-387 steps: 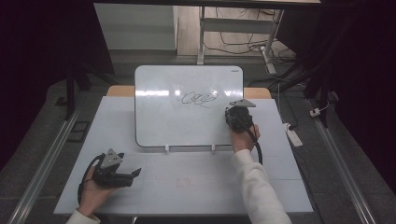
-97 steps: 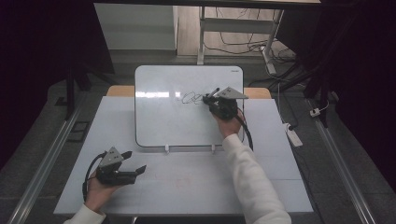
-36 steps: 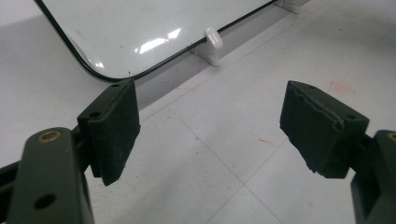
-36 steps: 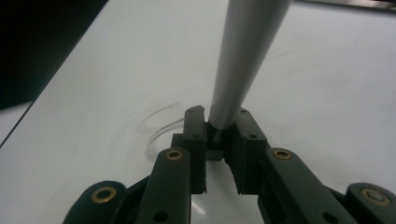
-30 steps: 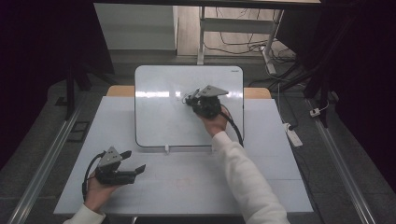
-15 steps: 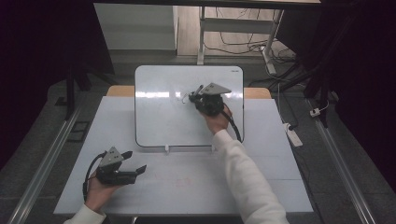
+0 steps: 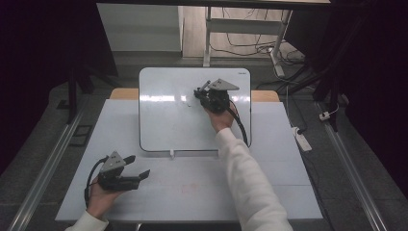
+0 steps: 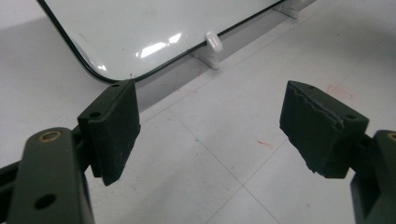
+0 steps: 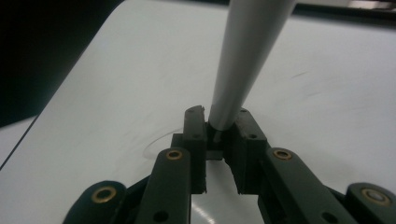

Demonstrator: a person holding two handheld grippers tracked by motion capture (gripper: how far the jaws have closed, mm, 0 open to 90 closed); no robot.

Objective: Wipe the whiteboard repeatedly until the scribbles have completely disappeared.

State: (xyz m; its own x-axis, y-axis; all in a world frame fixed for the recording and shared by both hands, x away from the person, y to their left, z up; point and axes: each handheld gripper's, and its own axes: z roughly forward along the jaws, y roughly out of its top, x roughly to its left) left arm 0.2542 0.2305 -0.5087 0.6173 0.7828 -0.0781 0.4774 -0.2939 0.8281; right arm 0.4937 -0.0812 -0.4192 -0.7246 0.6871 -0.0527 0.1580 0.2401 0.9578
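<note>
High view: a whiteboard [image 7: 163, 125] lies on the counter [image 7: 269, 183], toward 12 o'clock from the person. The right hand-held gripper [image 7: 198, 92] is over the board, at about 1 o'clock from the board's centre. The right gripper view shows its jaws clenched on a white stick-shaped tool [image 9: 243, 56], with the tool's narrow end pinched at the jaw tips just above the board face.

The left hand-held gripper [image 7: 137, 166] rests at 7 o'clock on the counter, well apart from the board. Its jaws are spread wide with nothing between them, as the left gripper view confirms.

Board condition: nearly bare. Only faint marks [image 7: 185, 99] show just at 9 o'clock of the tool, and a thin curved trace [image 9: 159, 140] shows beside the jaws.

Assessment: work on the board is in hand at that spot. Whether the tool is laying marks or lifting them cannot be told. The rest of the board appears unmarked.
</note>
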